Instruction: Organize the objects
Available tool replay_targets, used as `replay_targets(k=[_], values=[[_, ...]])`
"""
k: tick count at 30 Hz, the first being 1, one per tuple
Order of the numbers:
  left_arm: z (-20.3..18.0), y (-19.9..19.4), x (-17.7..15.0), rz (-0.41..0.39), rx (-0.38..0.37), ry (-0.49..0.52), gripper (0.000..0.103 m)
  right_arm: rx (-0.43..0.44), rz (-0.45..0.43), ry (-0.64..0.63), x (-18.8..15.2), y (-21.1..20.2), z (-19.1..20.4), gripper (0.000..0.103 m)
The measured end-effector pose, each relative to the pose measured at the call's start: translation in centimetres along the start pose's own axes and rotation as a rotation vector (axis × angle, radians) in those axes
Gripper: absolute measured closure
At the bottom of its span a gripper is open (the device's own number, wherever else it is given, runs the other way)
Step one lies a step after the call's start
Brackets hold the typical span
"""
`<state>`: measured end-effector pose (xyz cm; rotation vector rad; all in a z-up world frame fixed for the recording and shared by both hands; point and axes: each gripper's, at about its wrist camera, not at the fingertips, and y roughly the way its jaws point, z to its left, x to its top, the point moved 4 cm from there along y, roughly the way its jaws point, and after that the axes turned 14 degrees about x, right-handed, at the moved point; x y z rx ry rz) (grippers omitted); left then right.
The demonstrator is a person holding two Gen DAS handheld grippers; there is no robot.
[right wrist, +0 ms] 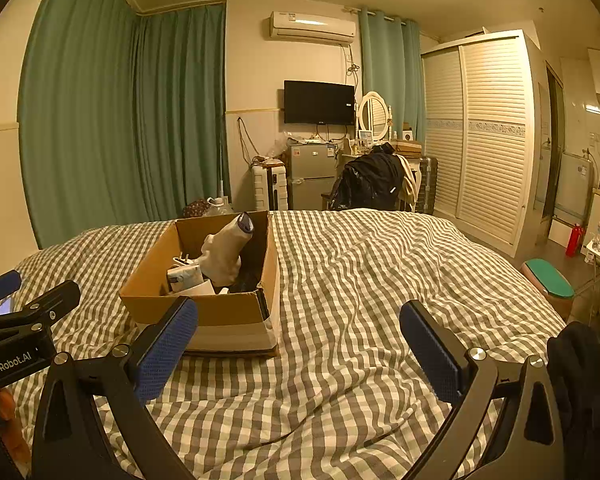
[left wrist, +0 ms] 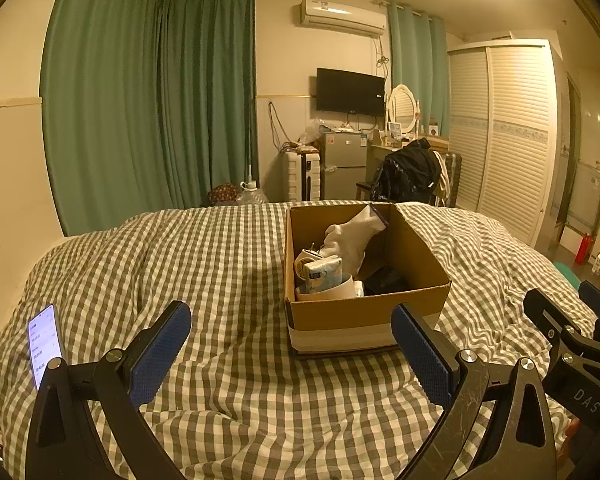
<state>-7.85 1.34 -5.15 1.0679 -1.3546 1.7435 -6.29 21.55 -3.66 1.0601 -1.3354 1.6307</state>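
An open cardboard box (left wrist: 364, 312) stands on the checked bed cover (left wrist: 220, 264); it also shows in the right wrist view (right wrist: 228, 312). Inside it are a pale cloth bundle (left wrist: 352, 240), a tissue pack (left wrist: 324, 274), a white mug (left wrist: 332, 290) and dark items. My left gripper (left wrist: 290, 344) is open and empty, just in front of the box. My right gripper (right wrist: 298, 340) is open and empty, to the right of the box, over bare cover. The right gripper's body shows at the left wrist view's right edge (left wrist: 572, 344).
A lit phone (left wrist: 44, 344) lies on the cover at the left. Beyond the bed stand a chair with a dark jacket (right wrist: 370, 184), a small fridge (right wrist: 312, 176), a suitcase (right wrist: 270, 188) and a louvred wardrobe (right wrist: 488, 136). A green-topped stool (right wrist: 550, 284) stands right of the bed.
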Motion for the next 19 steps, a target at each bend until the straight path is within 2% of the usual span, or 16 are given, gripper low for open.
replay_targets(k=[19], values=[[-0.12, 0.03, -0.22, -0.002, 0.003, 0.003, 0.0, -0.002, 0.003, 0.001, -0.12, 0.01, 0.05, 0.002]])
